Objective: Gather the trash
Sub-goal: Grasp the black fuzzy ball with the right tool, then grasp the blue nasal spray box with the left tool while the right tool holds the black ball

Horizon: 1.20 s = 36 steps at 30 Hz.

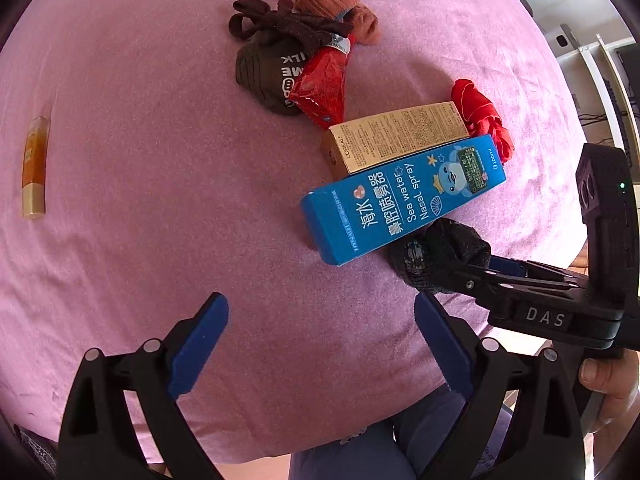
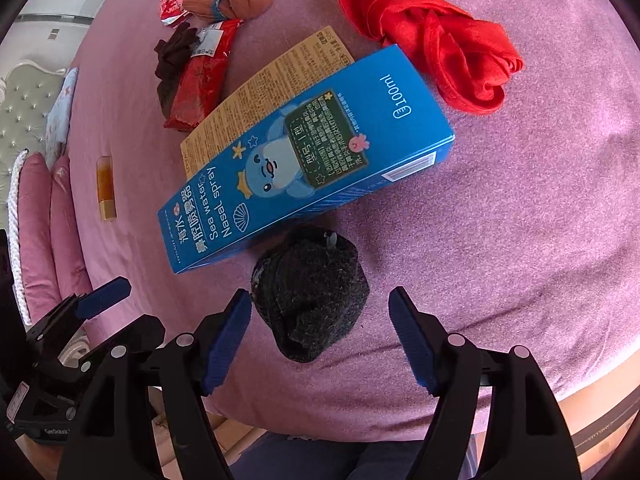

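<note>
Blue box (image 2: 304,160) just beyond the spread right claw (image 2: 320,336).

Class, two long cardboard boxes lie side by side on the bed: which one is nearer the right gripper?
The blue nasal spray box; the gold box lies behind it, farther from the right gripper.

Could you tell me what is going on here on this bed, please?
A person is clearing trash off a pink bedspread with two hand-held grippers. The right gripper is open, its fingers on either side of a dark balled sock but not closed on it. The left gripper is open too and holds nothing. A blue nasal spray box lies just beyond the sock, against a gold box. Red wrappers, more socks and a red cloth lie further back.
</note>
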Motion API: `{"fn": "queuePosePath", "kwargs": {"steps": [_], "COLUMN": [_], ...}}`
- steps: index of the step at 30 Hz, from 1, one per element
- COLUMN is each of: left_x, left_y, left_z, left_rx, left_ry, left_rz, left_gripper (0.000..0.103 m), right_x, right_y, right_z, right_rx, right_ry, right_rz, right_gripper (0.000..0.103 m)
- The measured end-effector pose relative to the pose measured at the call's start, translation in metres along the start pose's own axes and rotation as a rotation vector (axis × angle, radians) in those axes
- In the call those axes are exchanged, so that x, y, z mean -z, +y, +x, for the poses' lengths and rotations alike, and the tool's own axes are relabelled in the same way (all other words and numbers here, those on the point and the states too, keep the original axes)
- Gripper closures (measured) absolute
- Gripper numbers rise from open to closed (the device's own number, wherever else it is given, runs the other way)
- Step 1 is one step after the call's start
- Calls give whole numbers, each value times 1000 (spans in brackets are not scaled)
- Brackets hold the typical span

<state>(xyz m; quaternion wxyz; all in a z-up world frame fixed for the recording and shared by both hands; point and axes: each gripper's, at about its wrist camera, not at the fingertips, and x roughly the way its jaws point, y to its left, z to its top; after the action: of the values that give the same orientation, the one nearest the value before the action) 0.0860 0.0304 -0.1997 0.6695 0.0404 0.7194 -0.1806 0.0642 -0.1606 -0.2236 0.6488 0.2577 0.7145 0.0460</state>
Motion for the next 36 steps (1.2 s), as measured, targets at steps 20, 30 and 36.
{"fn": "queuePosePath", "kwargs": {"steps": [20, 30, 36], "left_x": [-71, -62, -59], "left_y": [-36, -35, -30], "left_z": [57, 77, 70], "left_rx": [17, 24, 75], "left_ry": [145, 211, 161], "left_rz": [414, 294, 202], "left_gripper": [8, 66, 39], "right_x": [3, 2, 5], "right_y": [-33, -39, -37], "right_z": [-27, -34, -33], "right_rx": [-64, -78, -74], "right_ry": [-11, -15, -17], "right_rz": [63, 89, 85], "right_gripper": [74, 74, 74]}}
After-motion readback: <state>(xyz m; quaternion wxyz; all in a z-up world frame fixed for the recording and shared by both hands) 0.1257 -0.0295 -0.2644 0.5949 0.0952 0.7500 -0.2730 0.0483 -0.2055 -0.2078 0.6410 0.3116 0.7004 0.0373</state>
